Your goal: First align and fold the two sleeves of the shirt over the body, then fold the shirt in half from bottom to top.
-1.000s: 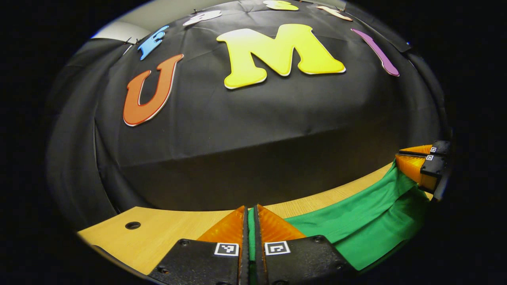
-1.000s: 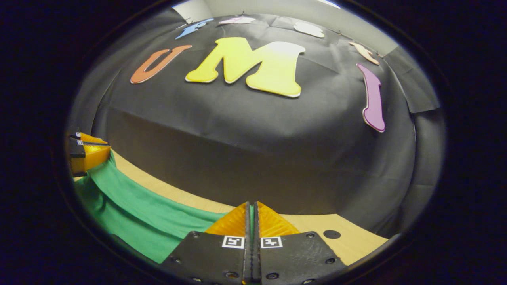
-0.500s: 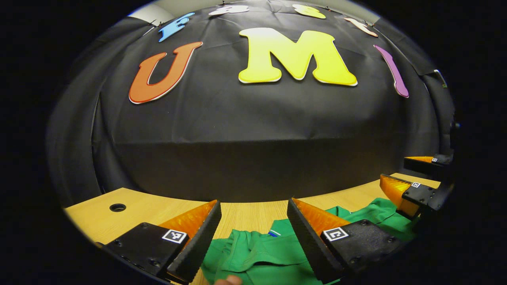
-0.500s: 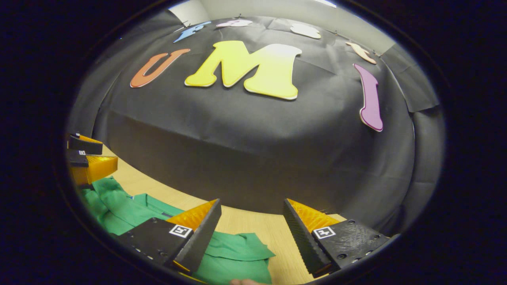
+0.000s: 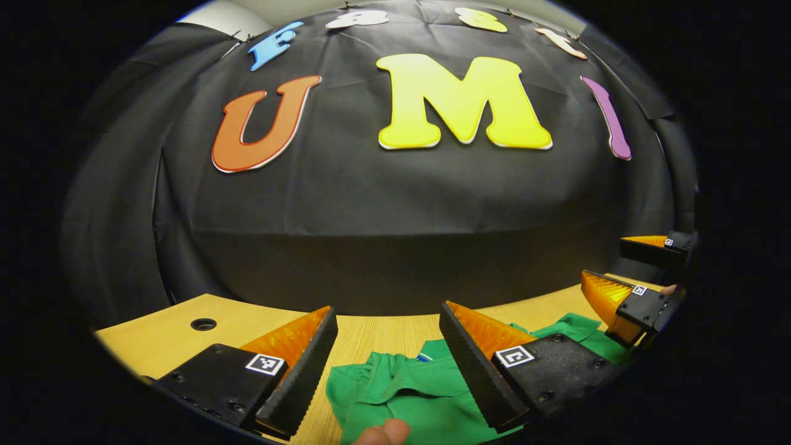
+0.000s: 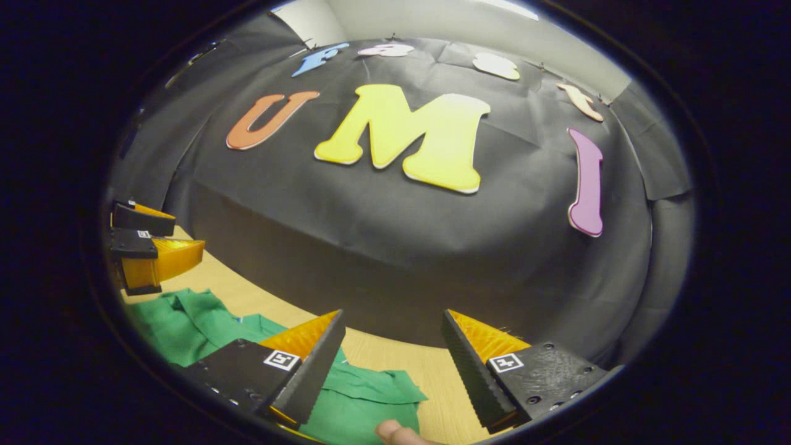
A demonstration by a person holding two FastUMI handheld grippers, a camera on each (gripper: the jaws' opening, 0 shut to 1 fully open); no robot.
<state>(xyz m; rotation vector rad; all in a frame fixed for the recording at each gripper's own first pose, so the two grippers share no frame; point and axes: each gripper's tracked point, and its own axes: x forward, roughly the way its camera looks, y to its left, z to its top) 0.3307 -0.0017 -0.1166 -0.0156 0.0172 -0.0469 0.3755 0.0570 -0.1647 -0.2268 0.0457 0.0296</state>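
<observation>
A green shirt (image 5: 408, 395) lies on the wooden table (image 5: 167, 340) just below my left gripper (image 5: 388, 315), whose fingers stand wide open above the cloth with nothing between them. In the right gripper view the same shirt (image 6: 179, 315) spreads from the left edge to under my right gripper (image 6: 393, 318), which is open as well and holds nothing. Each gripper appears in the other's view: the right gripper (image 5: 618, 262) at the far right, the left gripper (image 6: 179, 238) at the far left, both with fingers apart. A fingertip (image 5: 383, 431) shows at the bottom edge.
The black cloth wall (image 5: 395, 204) rises right behind the table's far edge. A round hole (image 5: 203, 324) sits in the tabletop at the left. Bare wood (image 6: 432, 377) shows between the right gripper's fingers.
One second ago both grippers were shut on the stretched green cloth. They have since let it go and opened wide; the shirt dropped onto the table. Both have drawn slightly back since.
</observation>
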